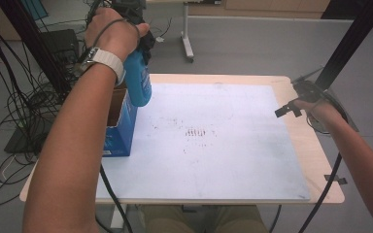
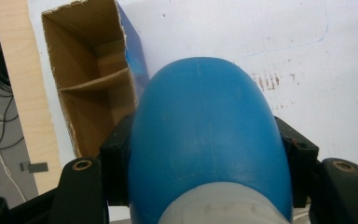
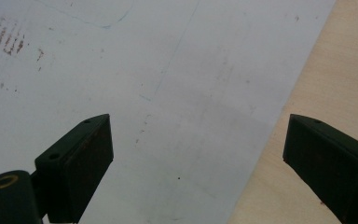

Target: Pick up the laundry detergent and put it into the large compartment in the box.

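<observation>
A blue bottle [image 1: 138, 80] hangs bottom-down above the table's left side, over the open top of a blue cardboard box [image 1: 120, 127]. My left gripper [image 1: 126, 19] is shut on the blue bottle [image 2: 205, 140], its two black pads pressing the bottle's sides near the pale neck. Below it the box [image 2: 91, 88] shows a brown inside with a divider across it. My right gripper [image 1: 296, 104] hovers over the table's right edge. Its jaws [image 3: 198, 163] stand wide apart with nothing between them.
A white sheet [image 1: 209, 141] with faint reddish smudges covers most of the wooden table [image 1: 315, 150]. Black cables hang and lie on the floor at the left. A black frame post [image 1: 352, 39] rises at the back right.
</observation>
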The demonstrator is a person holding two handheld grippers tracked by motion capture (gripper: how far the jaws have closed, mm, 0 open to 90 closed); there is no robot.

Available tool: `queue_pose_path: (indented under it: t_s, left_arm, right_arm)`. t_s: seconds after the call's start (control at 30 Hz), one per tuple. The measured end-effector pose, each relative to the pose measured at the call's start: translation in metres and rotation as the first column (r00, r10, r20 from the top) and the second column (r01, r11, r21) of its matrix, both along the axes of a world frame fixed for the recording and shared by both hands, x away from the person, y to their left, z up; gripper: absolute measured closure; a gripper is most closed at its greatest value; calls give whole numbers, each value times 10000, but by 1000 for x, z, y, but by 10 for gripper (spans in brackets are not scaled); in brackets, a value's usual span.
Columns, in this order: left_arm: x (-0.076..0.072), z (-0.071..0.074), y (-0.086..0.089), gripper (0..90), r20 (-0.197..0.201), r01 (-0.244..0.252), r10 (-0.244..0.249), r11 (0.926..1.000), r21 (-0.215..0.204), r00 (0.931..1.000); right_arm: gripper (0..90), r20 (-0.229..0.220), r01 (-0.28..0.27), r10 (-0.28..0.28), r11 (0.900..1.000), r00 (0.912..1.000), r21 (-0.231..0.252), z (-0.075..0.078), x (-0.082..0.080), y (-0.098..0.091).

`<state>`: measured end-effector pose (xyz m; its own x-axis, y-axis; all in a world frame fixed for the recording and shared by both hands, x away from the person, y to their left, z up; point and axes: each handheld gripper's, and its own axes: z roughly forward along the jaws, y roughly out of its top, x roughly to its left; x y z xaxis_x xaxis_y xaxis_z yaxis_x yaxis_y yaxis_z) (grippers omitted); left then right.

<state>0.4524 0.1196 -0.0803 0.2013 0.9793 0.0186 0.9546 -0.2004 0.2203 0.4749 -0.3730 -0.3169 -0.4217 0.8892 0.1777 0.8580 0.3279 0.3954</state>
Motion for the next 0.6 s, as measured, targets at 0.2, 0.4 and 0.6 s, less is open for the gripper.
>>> queue_pose_path:
  t_s: [0.2, 0.4, 0.6]
  left_arm:
    - [-1, 5, 6, 375, 36, 25, -26, 9999, 138, 10000]
    - [1, 8, 10, 375, -6, 31, -31, 9996, 268, 10000]
    - [2, 11, 17, 375, -11, 10, -10, 9998, 187, 10000]
  right_arm:
    - [83, 12, 8, -8, 10000, 10000, -32, 1, 0, 0]
    - [83, -12, 55, -56, 10000, 10000, -46, 0, 1, 1]
    - [83, -50, 85, -86, 10000, 10000, -52, -1, 1, 2]
